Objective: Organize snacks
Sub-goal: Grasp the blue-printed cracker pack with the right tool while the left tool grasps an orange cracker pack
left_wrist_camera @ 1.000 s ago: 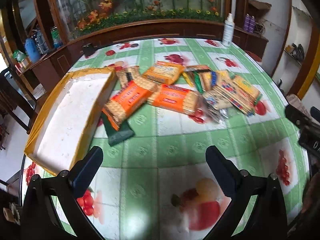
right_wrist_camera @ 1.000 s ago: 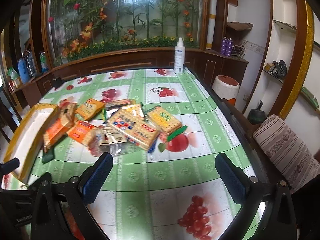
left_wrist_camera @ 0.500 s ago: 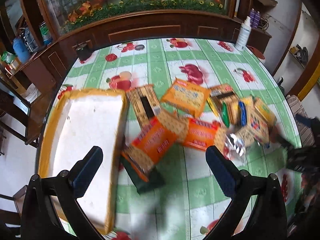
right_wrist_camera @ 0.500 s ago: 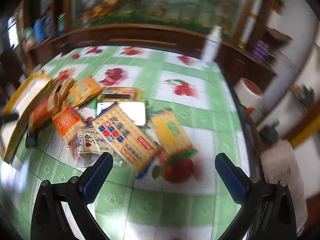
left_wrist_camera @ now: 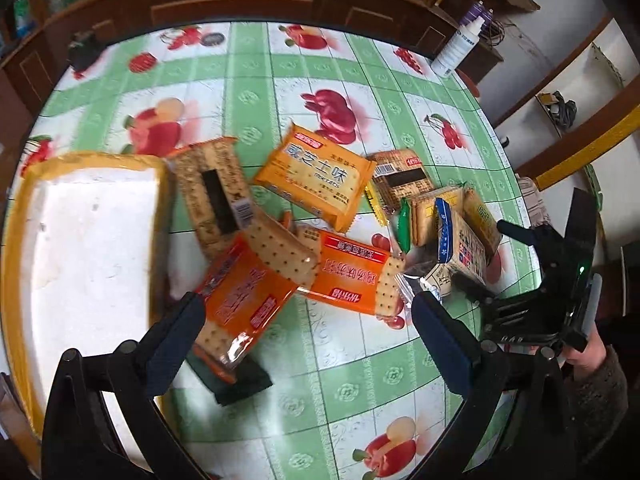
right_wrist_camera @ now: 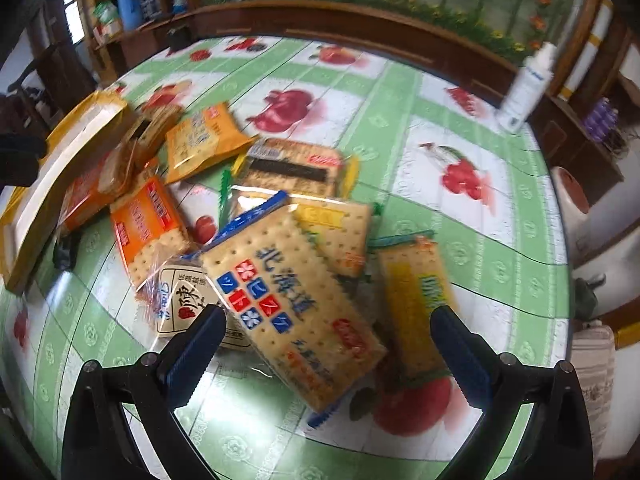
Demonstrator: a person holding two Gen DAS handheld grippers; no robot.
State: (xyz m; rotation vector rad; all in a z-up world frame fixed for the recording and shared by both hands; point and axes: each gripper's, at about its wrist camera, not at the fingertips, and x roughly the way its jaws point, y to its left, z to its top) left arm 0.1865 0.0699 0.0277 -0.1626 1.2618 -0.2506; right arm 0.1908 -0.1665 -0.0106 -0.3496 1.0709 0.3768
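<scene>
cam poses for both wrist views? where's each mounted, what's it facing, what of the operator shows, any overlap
Left wrist: on the left claw, above the table, looking down at the orange cracker pack beside the yellow-rimmed tray; own two fingers, the right claw and the person's hand show.
Right wrist: on the right claw, looking down at the blue-edged cracker pack; own two fingers and a dark tip of the left claw show.
Shared: the snack pile, tray, white spray bottle, fruit-print tablecloth.
</scene>
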